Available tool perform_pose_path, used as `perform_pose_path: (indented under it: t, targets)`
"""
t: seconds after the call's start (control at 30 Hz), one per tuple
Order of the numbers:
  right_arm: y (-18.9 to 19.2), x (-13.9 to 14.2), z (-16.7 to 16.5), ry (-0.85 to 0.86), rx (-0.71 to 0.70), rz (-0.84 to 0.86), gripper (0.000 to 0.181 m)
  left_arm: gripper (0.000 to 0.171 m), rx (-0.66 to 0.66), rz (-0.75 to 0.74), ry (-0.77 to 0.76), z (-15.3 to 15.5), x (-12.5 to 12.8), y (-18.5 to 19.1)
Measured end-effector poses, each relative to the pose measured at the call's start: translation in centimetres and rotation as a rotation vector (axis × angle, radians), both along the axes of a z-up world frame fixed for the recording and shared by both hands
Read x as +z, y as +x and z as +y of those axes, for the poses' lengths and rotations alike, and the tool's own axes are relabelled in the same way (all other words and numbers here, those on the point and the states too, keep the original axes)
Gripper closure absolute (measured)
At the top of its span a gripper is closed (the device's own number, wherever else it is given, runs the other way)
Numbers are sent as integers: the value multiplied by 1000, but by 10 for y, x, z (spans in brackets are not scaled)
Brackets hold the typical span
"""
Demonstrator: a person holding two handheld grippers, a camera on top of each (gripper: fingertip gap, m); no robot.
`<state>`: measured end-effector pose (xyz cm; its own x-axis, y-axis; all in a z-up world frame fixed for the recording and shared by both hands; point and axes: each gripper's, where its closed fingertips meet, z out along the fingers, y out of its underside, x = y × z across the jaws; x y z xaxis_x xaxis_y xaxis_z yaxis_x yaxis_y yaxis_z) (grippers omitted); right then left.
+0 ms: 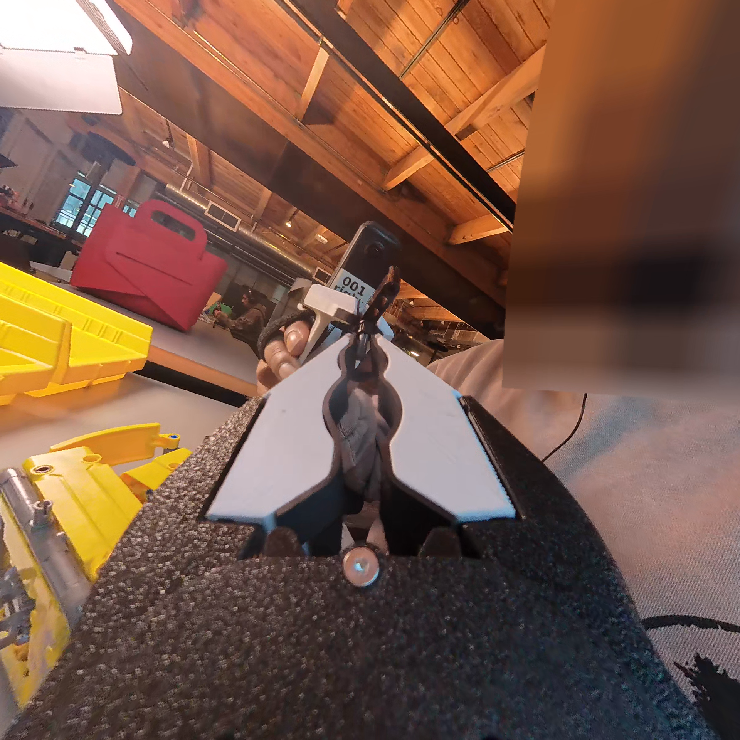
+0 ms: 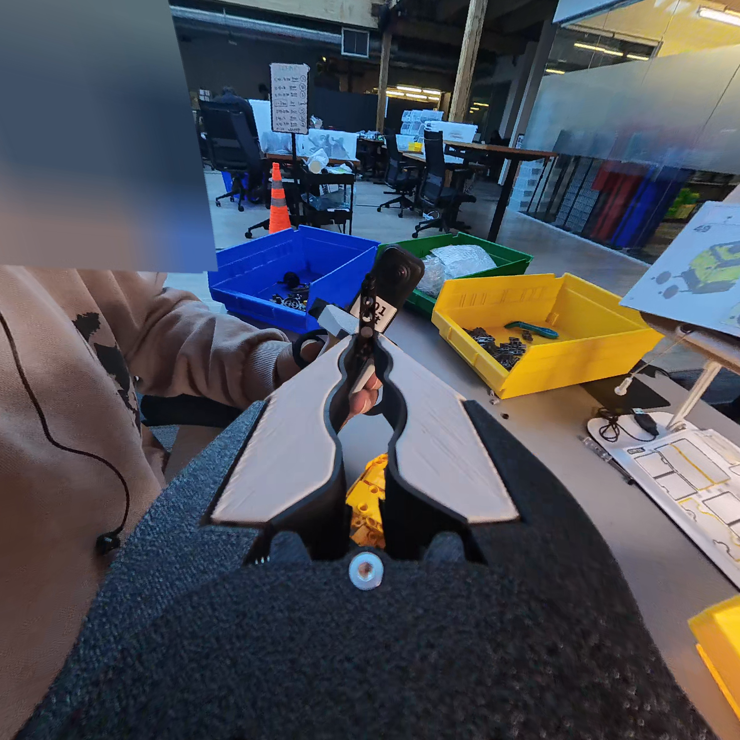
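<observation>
Both claws (image 1: 363,340) (image 2: 365,340) on slim perforated black beam (image 2: 366,308)

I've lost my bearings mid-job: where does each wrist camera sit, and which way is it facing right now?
Left wrist view: on the left gripper, tilted up at the wooden ceiling; shows the person's right hand and pale sweatshirt.
Right wrist view: on the right gripper, looking across the grey table at the blue bin and yellow bin; shows the left sleeve.
Shared: the grippers face each other, both shut on the black beam.
</observation>
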<state>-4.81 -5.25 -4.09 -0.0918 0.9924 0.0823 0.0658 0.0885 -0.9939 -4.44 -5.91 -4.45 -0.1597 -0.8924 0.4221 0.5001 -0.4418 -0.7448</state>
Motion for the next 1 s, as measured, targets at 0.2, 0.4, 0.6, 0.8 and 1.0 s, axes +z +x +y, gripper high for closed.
perform_pose_path:
  t: [0.2,0.4,0.6,0.8,1.0]
  targets:
    - [-1,-10,6,-21,4,-13,173,166,48,73,6,7,-11,1]
    - [-1,-22,10,-12,19,-16,175,166,100,215,42,11,-25,4]
    - [3,-32,15,-74,67,-38,175,165,181,382,106,16,-35,6]
    - [3,-33,16,-148,118,-16,175,168,248,479,174,15,-37,1]
    - [2,-35,14,-144,126,-21,175,154,317,523,221,15,-36,0]
